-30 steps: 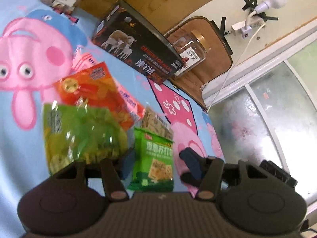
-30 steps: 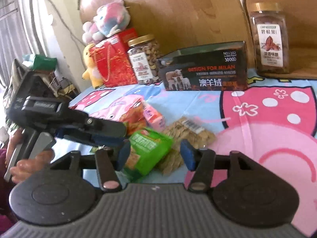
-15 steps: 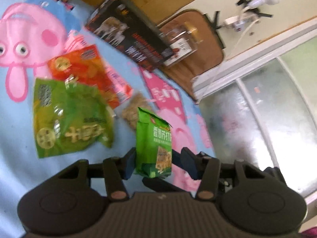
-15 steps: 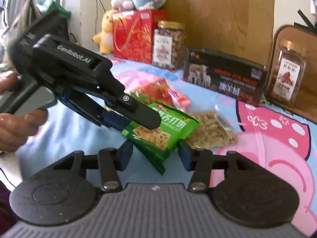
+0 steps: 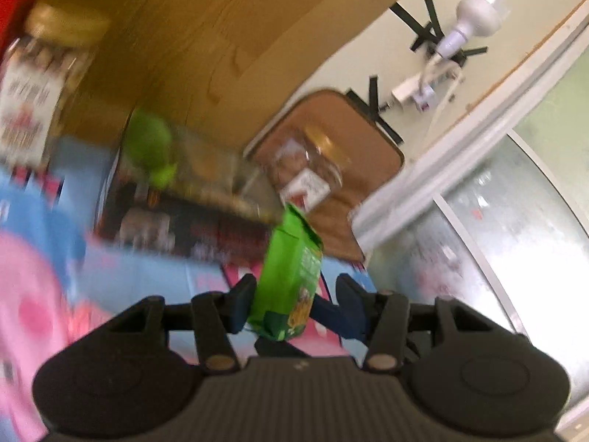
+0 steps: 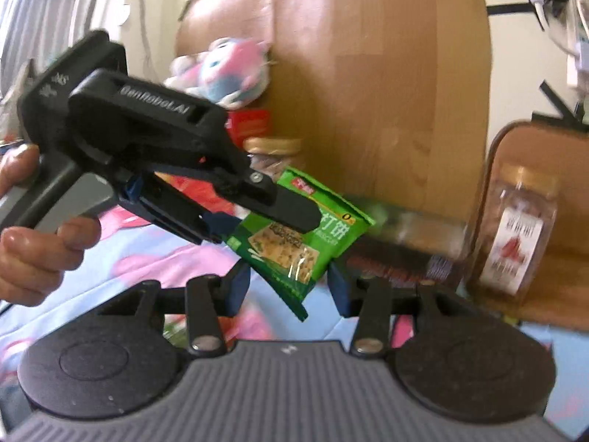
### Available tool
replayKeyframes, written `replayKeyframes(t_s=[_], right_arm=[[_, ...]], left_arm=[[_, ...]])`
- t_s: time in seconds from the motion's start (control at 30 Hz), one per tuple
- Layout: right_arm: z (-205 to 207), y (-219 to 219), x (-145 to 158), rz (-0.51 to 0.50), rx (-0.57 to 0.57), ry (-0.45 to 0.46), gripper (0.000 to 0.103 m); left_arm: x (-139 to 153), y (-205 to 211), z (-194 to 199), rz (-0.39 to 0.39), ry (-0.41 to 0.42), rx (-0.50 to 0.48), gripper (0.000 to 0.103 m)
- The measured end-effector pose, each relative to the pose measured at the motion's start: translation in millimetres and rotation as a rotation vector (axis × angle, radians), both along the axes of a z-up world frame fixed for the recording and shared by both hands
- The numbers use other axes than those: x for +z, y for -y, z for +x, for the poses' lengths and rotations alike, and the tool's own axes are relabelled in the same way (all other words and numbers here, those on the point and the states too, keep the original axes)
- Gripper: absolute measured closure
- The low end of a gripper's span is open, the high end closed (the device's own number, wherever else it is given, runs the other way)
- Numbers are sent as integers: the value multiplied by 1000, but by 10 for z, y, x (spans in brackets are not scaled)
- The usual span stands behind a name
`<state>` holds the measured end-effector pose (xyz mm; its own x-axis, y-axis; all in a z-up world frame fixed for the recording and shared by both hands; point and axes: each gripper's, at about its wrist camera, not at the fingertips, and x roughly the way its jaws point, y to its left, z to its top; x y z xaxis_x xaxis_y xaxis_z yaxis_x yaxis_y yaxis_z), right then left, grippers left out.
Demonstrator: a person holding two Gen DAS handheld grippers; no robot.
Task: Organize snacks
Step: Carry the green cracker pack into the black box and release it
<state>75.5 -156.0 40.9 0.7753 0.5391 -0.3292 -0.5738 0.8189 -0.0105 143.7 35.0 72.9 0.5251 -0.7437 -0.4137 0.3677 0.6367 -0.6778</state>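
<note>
Carrying the green cracker packet (image 6: 294,235) airborne, clamped in the left gripper (image 6: 265,217); right gripper (image 6: 289,289) brackets it unclenched. Next: place it neatly.

"GenRobot.AI" on left tool (image 6: 257,217), "打饼" on green pkt (image 6: 294,235)

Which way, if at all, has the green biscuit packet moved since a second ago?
Yes. The green biscuit packet has gone up: it lay on the blue cartoon cloth before and now hangs above it, in front of the dark box, clamped in the left gripper.
</note>
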Motion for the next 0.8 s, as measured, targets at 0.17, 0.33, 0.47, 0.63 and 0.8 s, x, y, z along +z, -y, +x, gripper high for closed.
replayKeyframes(t_s=[0.17, 0.33, 0.47, 0.63, 0.8], right_arm=[[648, 34, 94, 45, -41, -35, 54], [1212, -25, 45, 79, -89, -131, 50], [1316, -10, -44, 81, -119, -167, 49], [1019, 293, -68, 182, -123, -187, 49], [716, 399, -183, 261, -46, -302, 46]], left_arm=[[100, 112, 624, 56, 23, 51, 55], [34, 184, 1042, 235, 31, 164, 46], [-38, 114, 1031, 285, 21, 193, 45], [25, -150, 675, 195, 48, 195, 44], [-84, -486, 93, 138, 32, 220, 37]])
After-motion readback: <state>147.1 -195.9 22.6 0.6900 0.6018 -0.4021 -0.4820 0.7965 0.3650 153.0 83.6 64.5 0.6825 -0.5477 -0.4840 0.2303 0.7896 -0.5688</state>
